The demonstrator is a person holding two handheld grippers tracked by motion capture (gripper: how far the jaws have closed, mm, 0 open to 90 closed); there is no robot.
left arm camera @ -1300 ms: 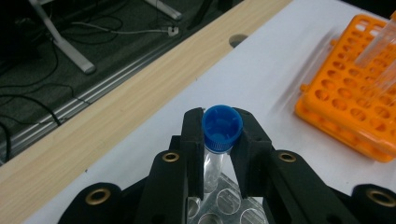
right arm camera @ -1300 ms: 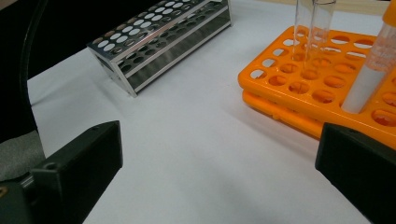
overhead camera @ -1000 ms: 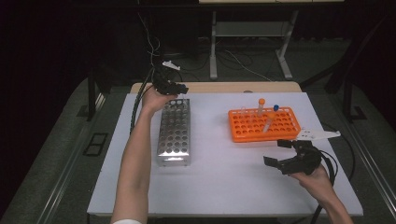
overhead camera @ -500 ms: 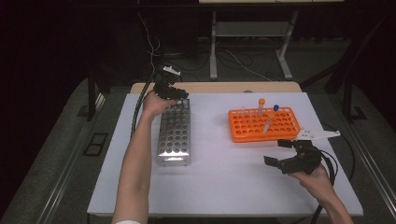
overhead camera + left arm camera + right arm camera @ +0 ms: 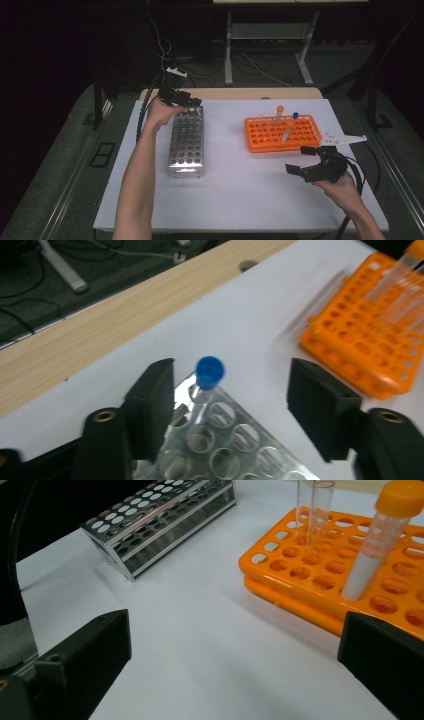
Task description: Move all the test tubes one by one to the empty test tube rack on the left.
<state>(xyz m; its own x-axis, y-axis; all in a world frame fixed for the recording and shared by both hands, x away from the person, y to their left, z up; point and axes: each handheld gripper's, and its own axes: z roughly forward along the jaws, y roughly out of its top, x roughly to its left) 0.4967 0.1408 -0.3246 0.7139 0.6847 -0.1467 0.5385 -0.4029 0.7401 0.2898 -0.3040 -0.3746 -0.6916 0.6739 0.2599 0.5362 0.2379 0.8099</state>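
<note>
Lower centre of left gripper view: blue-capped tube [image 5: 209, 377] seated in steel rack [image 5: 225, 440], left gripper [image 5: 230, 405] jaws just opened, clear; lift straight up. Right gripper [image 5: 309, 160] open, empty

A flat white rectangular tabletop [image 5: 240, 195] carries everything here; along its far edge runs a strip of pale wood [image 5: 235, 93] with a small dark hole in it. Directly on the white surface, left of the middle, stands a shiny metal test-tube rack [image 5: 186, 142] with rows of round holes, its long side running from near to far. To the right and toward the far side, well apart from the metal one, sits a bright orange plastic tube rack [image 5: 282, 133], lying crosswise. The near half of the tabletop is bare white.
</note>
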